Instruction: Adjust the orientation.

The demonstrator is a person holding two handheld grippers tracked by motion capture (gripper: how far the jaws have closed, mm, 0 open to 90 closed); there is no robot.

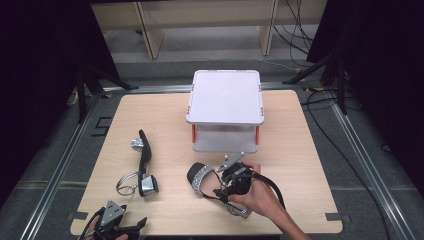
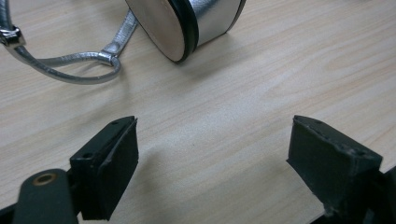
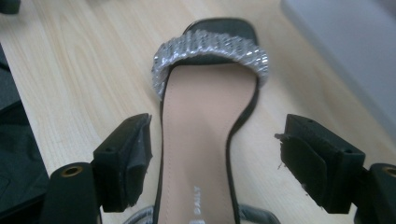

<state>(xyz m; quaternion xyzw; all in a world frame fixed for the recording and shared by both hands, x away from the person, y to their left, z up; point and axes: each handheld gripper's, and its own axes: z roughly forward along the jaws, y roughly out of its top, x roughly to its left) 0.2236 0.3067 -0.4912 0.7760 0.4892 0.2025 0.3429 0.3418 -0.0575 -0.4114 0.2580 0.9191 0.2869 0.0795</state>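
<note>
Working outward from our edge of the worktop [image 1: 165,210], we are holding the left gripper [image 1: 117,226] wide open and empty, just short of the sandal lying on its side [image 1: 143,162]. We are straddling the upright sandal [image 3: 205,140] with the right gripper [image 1: 231,184], jaws spread, gripping nothing. Beyond it, the white rack [image 1: 226,97] is standing. Closing carelessly, we are risking a slip off the narrow sole. Its heel is hidden beneath our hand.

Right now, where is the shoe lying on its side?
In the high view, that sandal lies left of centre on the table, just beyond the left gripper.
</note>
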